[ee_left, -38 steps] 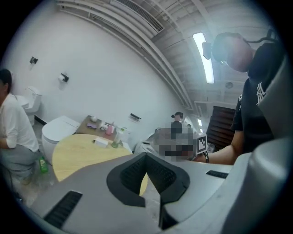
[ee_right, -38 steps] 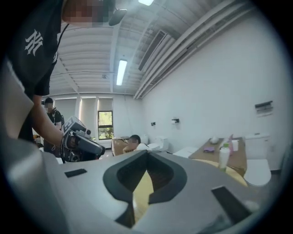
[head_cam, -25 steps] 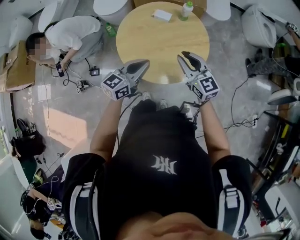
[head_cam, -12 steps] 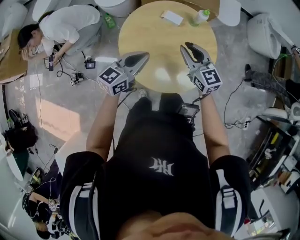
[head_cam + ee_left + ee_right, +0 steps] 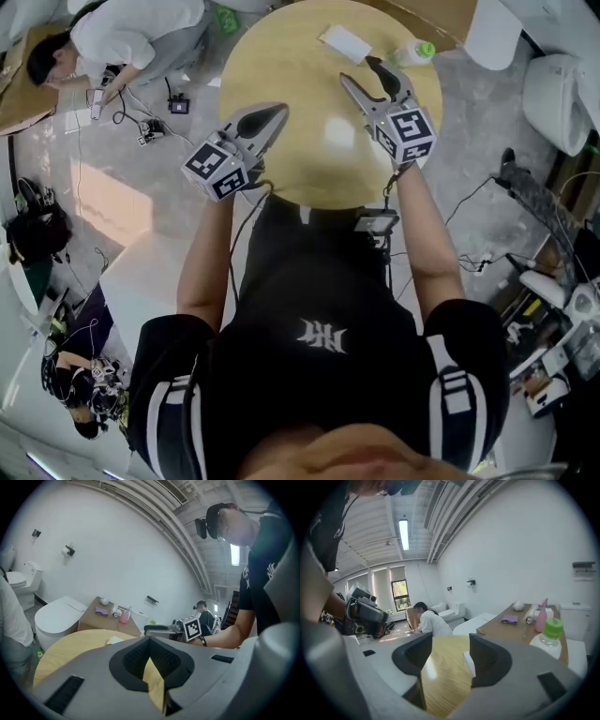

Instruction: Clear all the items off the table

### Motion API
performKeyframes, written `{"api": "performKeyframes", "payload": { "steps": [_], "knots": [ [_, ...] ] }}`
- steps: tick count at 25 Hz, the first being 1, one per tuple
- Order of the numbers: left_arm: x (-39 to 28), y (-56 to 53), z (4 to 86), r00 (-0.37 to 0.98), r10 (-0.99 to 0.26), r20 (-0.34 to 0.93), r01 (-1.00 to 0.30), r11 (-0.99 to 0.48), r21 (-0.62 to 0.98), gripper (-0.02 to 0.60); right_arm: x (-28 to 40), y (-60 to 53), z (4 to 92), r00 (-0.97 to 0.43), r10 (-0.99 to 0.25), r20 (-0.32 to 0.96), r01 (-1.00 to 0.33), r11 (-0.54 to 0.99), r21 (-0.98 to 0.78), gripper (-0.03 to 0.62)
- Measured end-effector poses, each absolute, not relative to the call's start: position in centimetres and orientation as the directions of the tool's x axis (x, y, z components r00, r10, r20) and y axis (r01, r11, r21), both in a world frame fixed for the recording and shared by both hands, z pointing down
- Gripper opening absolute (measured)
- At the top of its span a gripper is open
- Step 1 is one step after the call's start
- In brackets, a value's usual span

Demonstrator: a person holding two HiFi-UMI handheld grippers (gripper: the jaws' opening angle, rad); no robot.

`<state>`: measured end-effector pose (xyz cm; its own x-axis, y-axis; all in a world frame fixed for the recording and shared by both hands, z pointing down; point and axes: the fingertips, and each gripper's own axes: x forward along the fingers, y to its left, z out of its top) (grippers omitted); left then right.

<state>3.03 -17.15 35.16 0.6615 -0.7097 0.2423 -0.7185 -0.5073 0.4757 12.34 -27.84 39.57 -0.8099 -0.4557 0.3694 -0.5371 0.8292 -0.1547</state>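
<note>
Wood table (image 5: pixel 291 75): left gripper (image 5: pixel 277 112) jaws together, right gripper (image 5: pixel 361 72) jaws just opened, nothing btwn.

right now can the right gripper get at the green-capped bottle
Probably yes: the right gripper has just been opening its jaws, nothing between them, and only bare table separates it from the bottle.

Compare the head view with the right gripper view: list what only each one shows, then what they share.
Head view only: the table as a whole round outline, the marker cube on the right gripper, and cables on the floor.
Right gripper view only: a pink spray bottle, a purple cloth, a window and a ceiling light.
Both: the white flat item, the green-capped bottle, the crouching person, and the right gripper's jaws, empty and just been opening.
</note>
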Motion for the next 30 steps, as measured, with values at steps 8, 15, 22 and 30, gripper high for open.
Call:
{"api": "performKeyframes", "payload": {
  "steps": [8,15,22,30],
  "knots": [
    [3.8,-18.4,37.5,0.629,-0.73,0.267,-0.742,-0.461,0.488,0.012,10.5,-31.2,47.6,-0.758,-0.394,0.519,-0.539,0.827,-0.159,0.383],
    [3.1,-17.7,38.2,0.61,-0.741,0.28,-0.749,-0.424,0.51,0.012,9.1,-34.1,49.4,-0.702,-0.41,0.583,-0.544,0.836,-0.066,0.41],
    [2.5,-17.0,39.0,0.595,-0.747,0.295,-0.756,-0.396,0.521,0.012,8.8,-34.9,51.7,-0.661,-0.378,0.648,-0.534,0.844,-0.052,0.46],
    [2.7,-17.7,39.6,0.573,-0.759,0.308,-0.78,-0.39,0.49,0.012,9.5,-35.5,54.1,-0.615,-0.349,0.707,-0.509,0.861,-0.017,0.449]
  ]
}}
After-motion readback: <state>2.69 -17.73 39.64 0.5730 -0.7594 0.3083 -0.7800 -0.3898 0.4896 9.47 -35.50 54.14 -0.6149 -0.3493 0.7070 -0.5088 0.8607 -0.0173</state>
